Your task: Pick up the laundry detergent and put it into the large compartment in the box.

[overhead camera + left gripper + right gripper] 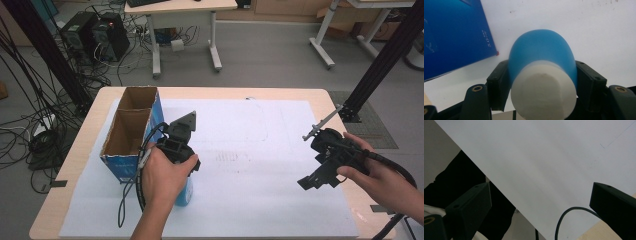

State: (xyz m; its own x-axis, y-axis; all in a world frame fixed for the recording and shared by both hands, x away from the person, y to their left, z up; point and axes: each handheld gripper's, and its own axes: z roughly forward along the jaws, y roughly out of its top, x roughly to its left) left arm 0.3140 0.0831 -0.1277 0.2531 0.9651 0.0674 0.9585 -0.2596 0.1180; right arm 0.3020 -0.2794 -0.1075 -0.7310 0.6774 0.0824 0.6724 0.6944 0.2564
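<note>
Left gripper (541, 82) clamped on blue white-capped bottle (542, 72) just beside open cardboard box (131, 131), seemingly mid-carry, likely calling for a lift over its rim; right gripper (541, 202) apart, empty.

Obstacle, left side of counter (310, 95): 1 open cardboard box (131, 131), blue-sided, 2 compartments, standing on the white sheet (260, 165). Left claw (541, 82), clamped on a blue bottle (541, 55) with a white cap, sits just beside the box's near right corner; in the left gripper view the blue box wall stands close on one side of the bottle, bare sheet on the other and beyond. Centre of the sheet between the 2 hands: bare, free passage. Right claw (541, 202), jaws wide apart, is over bare sheet near the counter's right edge; its cable (566, 216) loops between the jaws.
</note>
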